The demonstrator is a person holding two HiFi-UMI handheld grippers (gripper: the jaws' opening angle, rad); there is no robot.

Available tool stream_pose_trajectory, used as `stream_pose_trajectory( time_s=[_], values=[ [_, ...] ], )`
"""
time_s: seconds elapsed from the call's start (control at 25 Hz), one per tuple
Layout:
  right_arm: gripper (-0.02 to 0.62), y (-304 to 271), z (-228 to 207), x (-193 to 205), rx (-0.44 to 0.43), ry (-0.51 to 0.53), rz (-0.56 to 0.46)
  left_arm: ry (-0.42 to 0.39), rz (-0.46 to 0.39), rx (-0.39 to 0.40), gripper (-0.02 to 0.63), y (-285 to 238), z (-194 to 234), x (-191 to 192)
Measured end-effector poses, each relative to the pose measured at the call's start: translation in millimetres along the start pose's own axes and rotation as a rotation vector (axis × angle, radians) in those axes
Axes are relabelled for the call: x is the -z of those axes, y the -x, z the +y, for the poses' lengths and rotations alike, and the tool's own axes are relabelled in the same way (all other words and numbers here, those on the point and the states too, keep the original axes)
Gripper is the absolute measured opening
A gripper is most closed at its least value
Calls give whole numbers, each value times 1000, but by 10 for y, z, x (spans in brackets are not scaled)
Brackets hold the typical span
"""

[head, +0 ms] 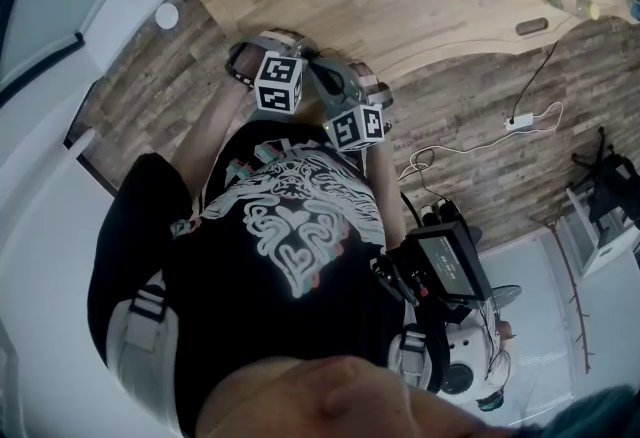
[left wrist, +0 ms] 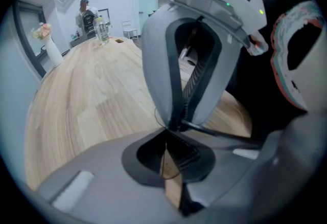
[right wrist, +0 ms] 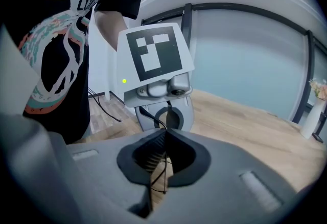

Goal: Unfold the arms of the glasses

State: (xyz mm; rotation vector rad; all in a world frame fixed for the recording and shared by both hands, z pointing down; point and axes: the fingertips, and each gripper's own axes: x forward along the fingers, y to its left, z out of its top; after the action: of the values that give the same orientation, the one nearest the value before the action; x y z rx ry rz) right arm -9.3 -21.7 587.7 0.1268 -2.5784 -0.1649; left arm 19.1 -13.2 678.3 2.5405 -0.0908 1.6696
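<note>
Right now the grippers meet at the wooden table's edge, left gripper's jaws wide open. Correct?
No: the left gripper has jaws shut on the wire glasses, per the left gripper view. It meets the right gripper at the edge of the wooden table.

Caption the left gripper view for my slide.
Left gripper and right gripper, tip to tip, both shut on thin wire glasses, wooden table behind.
</note>
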Motion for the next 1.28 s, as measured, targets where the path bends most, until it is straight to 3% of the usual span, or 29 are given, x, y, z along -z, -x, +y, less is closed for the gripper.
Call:
stream_pose_trajectory(
  time_s=[0.24,0.84,1.28],
  values=[
    [0,55,-79,10,23,-47,2,43,-26,-8,-11,25,6,1],
    [0,344,-345,127,168,-280,-59,212,-155,-22,-11,232,65,21],
    [0,458,-385,93,262,-411,-115,321,-297,-38,-11,422,55,-27]
  ],
)
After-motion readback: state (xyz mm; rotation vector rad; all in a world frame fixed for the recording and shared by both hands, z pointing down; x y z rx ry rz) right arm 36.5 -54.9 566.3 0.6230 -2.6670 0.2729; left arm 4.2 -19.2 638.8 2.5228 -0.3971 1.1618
